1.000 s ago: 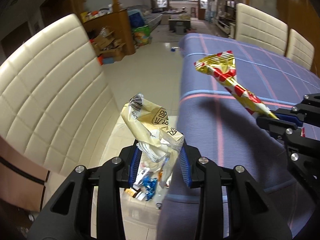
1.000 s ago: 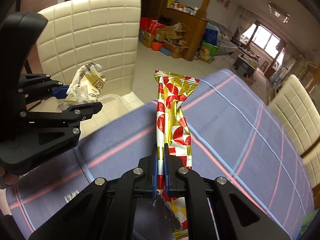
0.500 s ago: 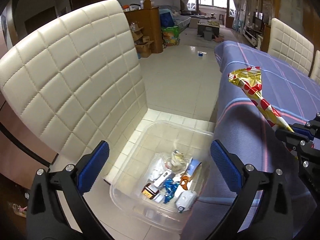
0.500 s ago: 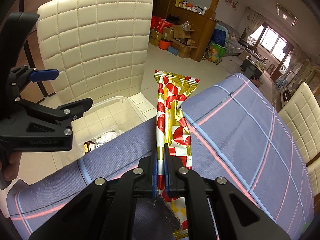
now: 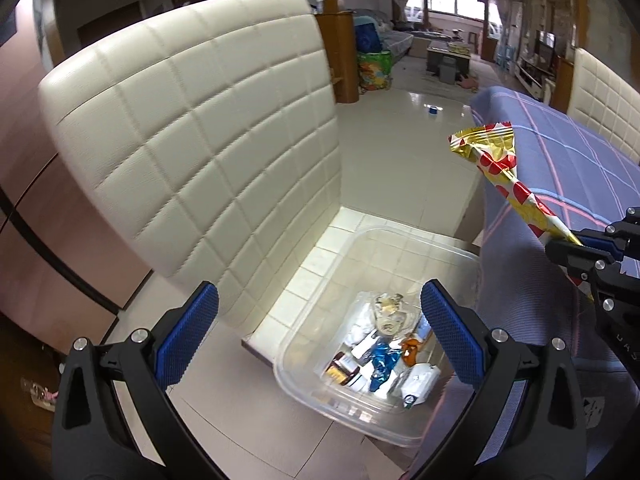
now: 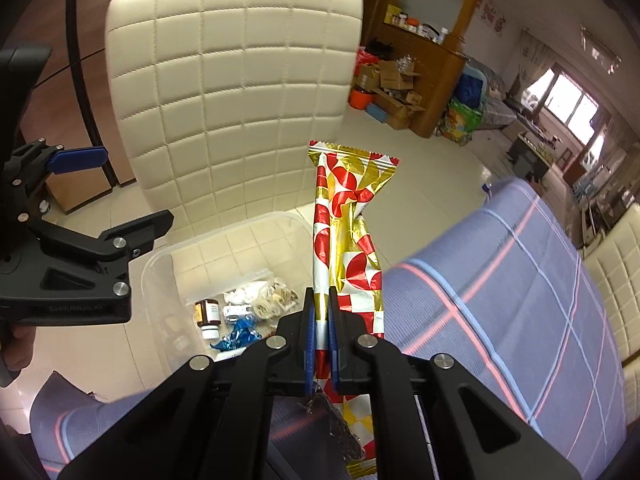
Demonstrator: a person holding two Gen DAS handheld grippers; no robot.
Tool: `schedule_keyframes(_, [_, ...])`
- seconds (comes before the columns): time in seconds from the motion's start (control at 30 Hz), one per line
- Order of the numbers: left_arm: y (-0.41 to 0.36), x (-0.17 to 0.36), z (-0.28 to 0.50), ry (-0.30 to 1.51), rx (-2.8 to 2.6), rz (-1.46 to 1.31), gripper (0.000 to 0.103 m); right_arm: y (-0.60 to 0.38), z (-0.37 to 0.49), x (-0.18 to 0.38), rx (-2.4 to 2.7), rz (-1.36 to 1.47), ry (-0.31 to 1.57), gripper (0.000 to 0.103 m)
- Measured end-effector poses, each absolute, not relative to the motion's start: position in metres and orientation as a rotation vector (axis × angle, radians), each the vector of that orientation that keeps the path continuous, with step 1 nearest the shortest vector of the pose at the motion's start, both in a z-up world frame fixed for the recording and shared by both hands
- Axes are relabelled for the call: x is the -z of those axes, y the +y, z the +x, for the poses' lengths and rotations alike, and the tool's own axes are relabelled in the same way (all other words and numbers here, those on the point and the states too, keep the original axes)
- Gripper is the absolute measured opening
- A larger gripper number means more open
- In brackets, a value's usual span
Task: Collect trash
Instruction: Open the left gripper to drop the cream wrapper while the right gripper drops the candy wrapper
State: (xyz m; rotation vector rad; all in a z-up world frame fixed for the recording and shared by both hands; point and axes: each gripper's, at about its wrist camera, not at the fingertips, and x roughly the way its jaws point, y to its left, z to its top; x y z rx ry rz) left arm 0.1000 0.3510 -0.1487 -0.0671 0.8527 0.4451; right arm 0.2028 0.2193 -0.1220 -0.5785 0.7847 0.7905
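Note:
A clear plastic bin [image 5: 452, 248] stands on the tiled floor by the table; it also shows in the right wrist view [image 6: 168, 256]. It holds several wrappers, a small brown bottle [image 5: 342, 372] and the crumpled yellow-white wrapper [image 5: 390, 314]. My left gripper [image 5: 316, 336] is open and empty above the bin; it also shows in the right wrist view [image 6: 104, 196]. My right gripper [image 6: 319, 316] is shut on a long red, gold and white foil wrapper [image 6: 344, 216], held over the table edge near the bin. The wrapper also shows in the left wrist view [image 5: 500, 168].
A cream quilted chair [image 5: 192, 140] stands close behind the bin. The table with a blue plaid cloth [image 6: 500, 288] is on the right. More cream chairs [image 5: 600, 84] stand at its far side. Boxes and bags [image 6: 396, 84] sit by a wooden cabinet farther back.
My left gripper opened and dropped the crumpled yellow-white wrapper into the bin. My right gripper carried the foil wrapper from over the table toward the bin.

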Motion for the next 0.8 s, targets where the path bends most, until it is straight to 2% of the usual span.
schedule_keyframes(0.17, [0.365, 0.148, 0.089, 0.850, -0.474, -0.093, 0.100, 0.229, 0.206, 0.124, -0.783, -0.573, 0.800, 0.009])
schedule_keyframes(0.23, [0.366, 0.147, 0.086, 0.847, -0.478, -0.098, 0.100, 0.230, 0.208, 0.124, -0.790, -0.562, 0.799, 0.034])
schedule_keyframes(0.27, [0.366, 0.146, 0.085, 0.846, -0.477, -0.103, 0.100, 0.228, 0.207, 0.123, -0.786, -0.557, 0.781, 0.059])
schedule_keyframes(0.3, [0.366, 0.146, 0.084, 0.844, -0.476, -0.104, 0.100, 0.228, 0.206, 0.122, -0.780, -0.556, 0.761, 0.063])
schedule_keyframes(0.8, [0.341, 0.145, 0.094, 0.842, -0.411, -0.098, 0.100, 0.192, 0.211, 0.119, -0.724, -0.499, 0.780, 0.063])
